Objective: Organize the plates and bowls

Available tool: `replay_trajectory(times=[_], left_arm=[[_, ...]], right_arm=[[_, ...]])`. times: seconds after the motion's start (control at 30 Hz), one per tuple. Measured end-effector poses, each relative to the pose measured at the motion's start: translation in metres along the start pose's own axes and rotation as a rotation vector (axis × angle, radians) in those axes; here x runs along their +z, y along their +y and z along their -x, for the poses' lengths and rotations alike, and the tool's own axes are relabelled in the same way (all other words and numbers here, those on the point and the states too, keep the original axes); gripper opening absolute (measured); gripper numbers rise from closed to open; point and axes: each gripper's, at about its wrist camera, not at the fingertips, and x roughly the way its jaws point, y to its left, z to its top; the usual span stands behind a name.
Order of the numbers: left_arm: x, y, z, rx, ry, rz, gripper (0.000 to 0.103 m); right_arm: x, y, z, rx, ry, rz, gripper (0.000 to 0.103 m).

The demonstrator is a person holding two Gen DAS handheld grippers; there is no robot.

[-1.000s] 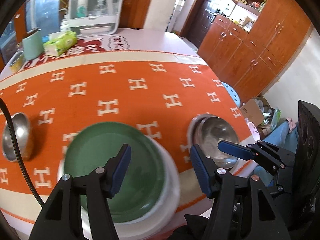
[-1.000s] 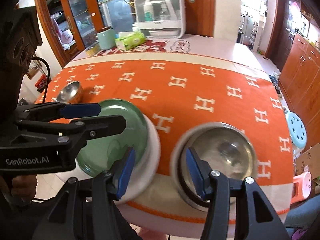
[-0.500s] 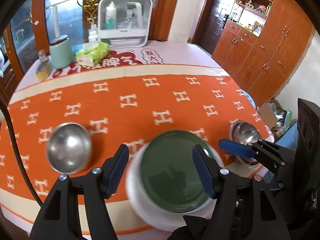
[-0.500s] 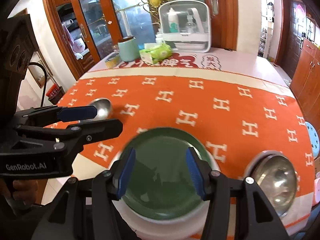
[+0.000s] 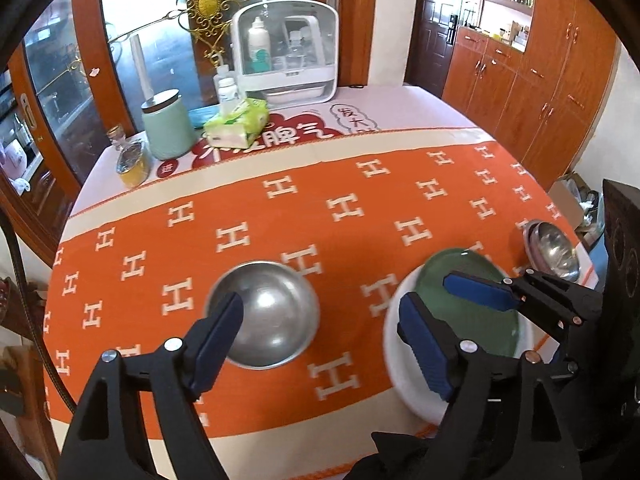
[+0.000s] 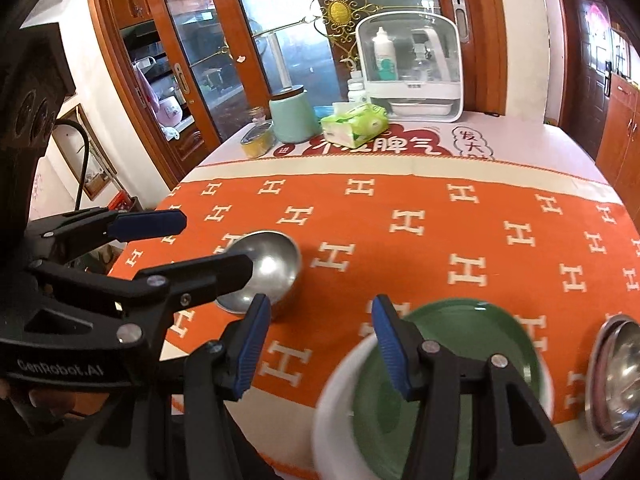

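Observation:
A steel bowl (image 5: pixel 264 316) sits on the orange cloth near the front edge; it also shows in the right wrist view (image 6: pixel 264 272). My left gripper (image 5: pixel 320 340) is open and empty, with the bowl between its fingers in the view. A green plate (image 5: pixel 472 308) lies on a white plate (image 5: pixel 400 364) to the right; both show in the right wrist view, green (image 6: pixel 472 344) on white (image 6: pixel 336 412). My right gripper (image 6: pixel 320 344) is open and empty above the front edge. A second steel bowl (image 5: pixel 554 248) sits at the far right (image 6: pixel 618 376).
At the back of the table stand a white organizer box (image 5: pixel 288 52), a green tissue pack (image 5: pixel 238 122), a mint canister (image 5: pixel 166 128) and a small jar (image 5: pixel 132 158). Wooden cabinets (image 5: pixel 532 92) line the right wall. The table edge (image 5: pixel 280 464) is close in front.
Both grippers have swung left along the front edge. The left steel bowl now sits between my left fingers in the view. The plates and the right bowl have slid to the right.

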Motion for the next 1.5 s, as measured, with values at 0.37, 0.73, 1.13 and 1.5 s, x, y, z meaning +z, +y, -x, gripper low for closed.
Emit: replay_trajectory(times=[0.37, 0.73, 1.13, 1.5], left_arm=[[-0.003, 0.048, -0.021, -0.038, 0.077, 0.013, 0.08], [-0.003, 0.102, -0.073, -0.016, 0.235, 0.152, 0.08], [-0.015, 0.114, -0.126, -0.039, 0.424, 0.177, 0.08], [-0.02, 0.125, -0.148, -0.079, 0.479, 0.226, 0.061]], right_arm=[[0.006, 0.021, -0.031, -0.008, 0.017, -0.049, 0.053], [0.016, 0.017, -0.068, -0.021, 0.102, -0.077, 0.053], [0.015, 0.017, -0.101, 0.002, 0.205, -0.085, 0.053], [0.014, 0.022, -0.122, 0.016, 0.276, -0.07, 0.034]])
